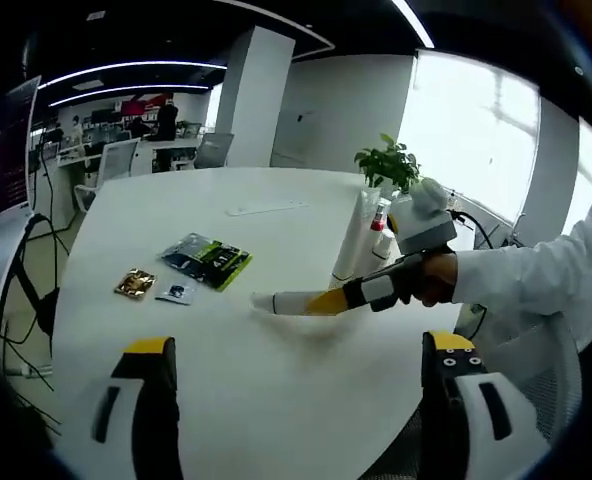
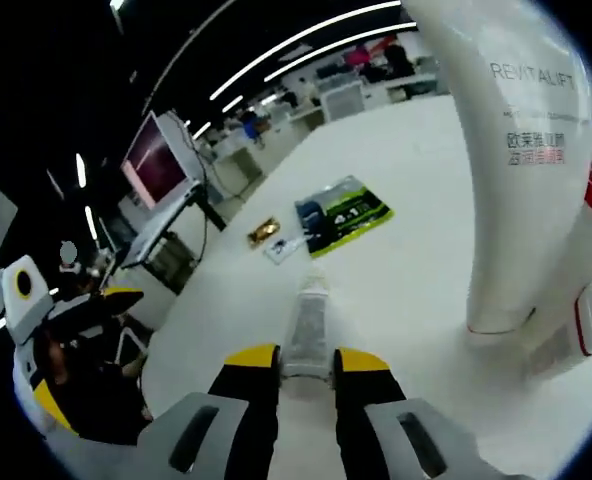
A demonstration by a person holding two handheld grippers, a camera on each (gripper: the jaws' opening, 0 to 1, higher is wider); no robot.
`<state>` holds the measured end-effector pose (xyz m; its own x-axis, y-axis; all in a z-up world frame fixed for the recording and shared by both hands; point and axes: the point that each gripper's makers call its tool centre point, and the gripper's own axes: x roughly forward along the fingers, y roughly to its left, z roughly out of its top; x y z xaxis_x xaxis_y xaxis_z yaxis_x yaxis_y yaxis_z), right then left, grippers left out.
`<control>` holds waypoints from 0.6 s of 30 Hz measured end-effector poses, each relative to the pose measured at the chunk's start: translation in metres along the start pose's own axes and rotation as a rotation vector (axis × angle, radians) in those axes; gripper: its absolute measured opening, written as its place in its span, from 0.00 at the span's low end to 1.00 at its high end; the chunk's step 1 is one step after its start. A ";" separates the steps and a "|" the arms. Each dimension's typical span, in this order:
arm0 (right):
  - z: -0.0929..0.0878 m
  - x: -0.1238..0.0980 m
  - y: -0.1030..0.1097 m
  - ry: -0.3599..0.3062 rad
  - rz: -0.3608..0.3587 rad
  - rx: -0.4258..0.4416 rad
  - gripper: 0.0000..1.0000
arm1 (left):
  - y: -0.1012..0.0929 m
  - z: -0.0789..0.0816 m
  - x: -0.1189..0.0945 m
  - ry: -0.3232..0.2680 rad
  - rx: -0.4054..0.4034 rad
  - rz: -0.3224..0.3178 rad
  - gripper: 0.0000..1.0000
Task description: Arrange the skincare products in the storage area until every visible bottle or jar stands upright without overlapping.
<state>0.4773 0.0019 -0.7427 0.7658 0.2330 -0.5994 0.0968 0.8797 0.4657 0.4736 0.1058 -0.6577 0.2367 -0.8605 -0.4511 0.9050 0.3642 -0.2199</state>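
**Right gripper clamped on a lying tube; left gripper open and idle**

Hard to make out: in the left gripper view the bottles [image 1: 368, 240] standing by the potted plant [image 1: 387, 163] are partly covered by the right gripper [image 1: 316, 302] and the person's hand [image 1: 431, 278], so I cannot count them. In the right gripper view the tall white bottle [image 2: 521, 160] is cut off at the top; a second container [image 2: 591, 300] with red trim beside it runs out of view.

No tray or bin in sight; the products sit directly on the white table [image 1: 276, 380].

Right gripper [image 2: 294, 362]: jaws closed onto the end of a white tube [image 2: 306, 330], which lies flat on the table, pointing toward the green packet [image 2: 344, 215], gold sachet [image 2: 263, 232] and small card [image 2: 283, 250]. The tube lies near the base of the tall bottle, apart from it.

Left gripper [image 1: 301, 350]: jaws spread wide, holding nothing, hovering over bare table.
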 end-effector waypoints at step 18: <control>0.010 -0.048 0.014 -0.059 0.149 0.147 0.13 | -0.032 0.019 0.027 -0.105 -0.200 -0.051 0.89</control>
<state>0.4484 -0.0013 -0.7013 0.8143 0.3274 -0.4792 0.0680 0.7662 0.6390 0.4577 0.0645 -0.6466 0.2374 -0.9082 -0.3446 0.8311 0.3735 -0.4119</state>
